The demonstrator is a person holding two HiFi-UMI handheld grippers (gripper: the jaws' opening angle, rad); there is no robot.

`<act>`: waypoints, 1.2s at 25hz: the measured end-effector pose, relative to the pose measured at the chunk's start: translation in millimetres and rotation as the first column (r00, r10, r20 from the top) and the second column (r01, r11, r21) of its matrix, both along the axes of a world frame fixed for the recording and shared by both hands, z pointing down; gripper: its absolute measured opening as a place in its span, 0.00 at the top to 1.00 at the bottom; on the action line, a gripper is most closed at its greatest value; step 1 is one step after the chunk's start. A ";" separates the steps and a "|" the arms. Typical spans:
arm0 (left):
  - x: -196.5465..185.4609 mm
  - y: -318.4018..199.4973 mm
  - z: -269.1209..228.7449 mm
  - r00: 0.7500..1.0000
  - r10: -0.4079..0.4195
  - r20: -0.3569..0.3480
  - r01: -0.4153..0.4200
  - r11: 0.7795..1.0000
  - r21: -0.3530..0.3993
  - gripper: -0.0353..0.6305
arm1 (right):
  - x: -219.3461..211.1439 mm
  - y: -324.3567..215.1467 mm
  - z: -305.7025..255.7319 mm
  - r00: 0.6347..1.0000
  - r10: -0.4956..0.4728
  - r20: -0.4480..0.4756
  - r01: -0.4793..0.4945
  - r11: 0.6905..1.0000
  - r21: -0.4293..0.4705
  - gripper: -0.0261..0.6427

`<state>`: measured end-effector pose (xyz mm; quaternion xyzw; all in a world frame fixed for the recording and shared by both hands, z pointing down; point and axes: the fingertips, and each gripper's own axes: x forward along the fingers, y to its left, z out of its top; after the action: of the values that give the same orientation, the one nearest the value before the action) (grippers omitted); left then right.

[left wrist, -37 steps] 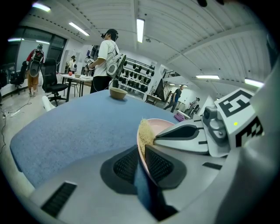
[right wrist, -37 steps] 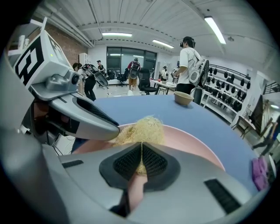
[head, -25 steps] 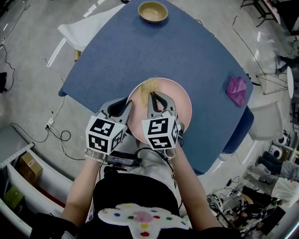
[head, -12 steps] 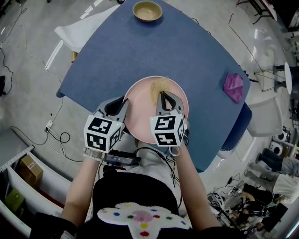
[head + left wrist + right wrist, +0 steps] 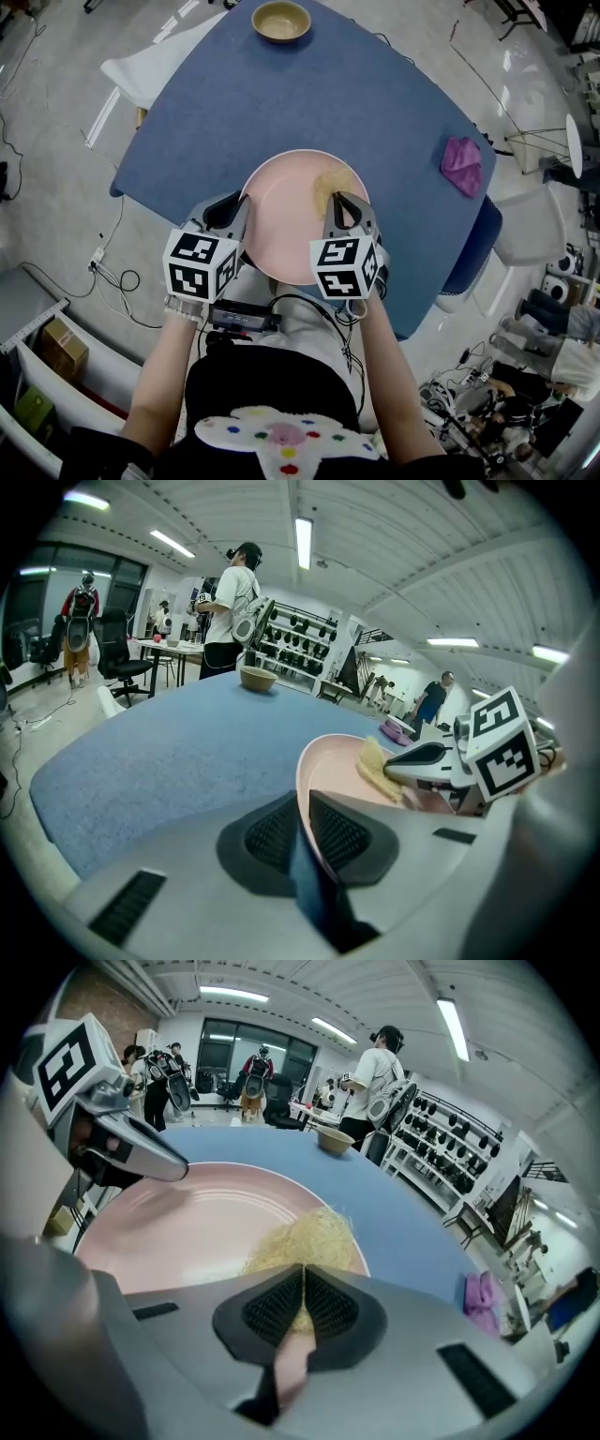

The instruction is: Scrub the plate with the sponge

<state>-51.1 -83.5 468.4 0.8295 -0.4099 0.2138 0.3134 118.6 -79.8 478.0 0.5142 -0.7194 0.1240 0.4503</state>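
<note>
1. Right now, the left hand-held gripper has its jaws pressed together on the left rim of the pink plate. One jaw lies over the rim and the other under it.
2. Seen from the left gripper view, that rim runs straight between the ribbed pads, and the plate stands tilted rather than flat.
3. The right hand-held gripper pinches the yellowish, fibrous sponge, its jaws nearly closed around the strands.
4. In the right gripper view the sponge bulges out just ahead of the jaws and lies against the plate's inner face, close to the right-hand rim.
5. The plate sits over the near edge of the blue counter, and part of it overhangs toward the person. Whether it touches the counter cannot be told.
6. Both hand-held grippers are at opposite sides of the plate, near each other but apart. The left one shows at the far left of the right gripper view.
7. A tan bowl stands at the counter's far end, well apart from the plate.
8. A purple cloth lies crumpled near the counter's right edge.
</note>
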 end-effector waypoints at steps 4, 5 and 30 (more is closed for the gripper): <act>1.2 -2.1 0.8 1.000 -0.002 0.008 0.002 1.000 0.007 0.88 | 8.9 11.7 2.4 0.999 0.004 -0.038 -0.005 0.999 -0.037 0.94; 1.1 -2.7 0.7 1.000 -0.006 0.006 0.006 1.000 0.007 0.88 | 11.7 15.0 2.6 0.999 0.006 -0.043 -0.008 0.999 -0.046 0.94; 4.6 -8.2 1.2 0.998 -0.062 -0.029 0.063 0.998 0.015 0.91 | -20.3 108.7 5.3 0.966 -0.260 0.011 0.251 0.920 -0.301 0.94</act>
<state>-46.5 -91.7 469.5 0.8216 -0.4328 0.1891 0.3192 98.3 29.0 483.4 0.3434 -0.7463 0.1644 0.5460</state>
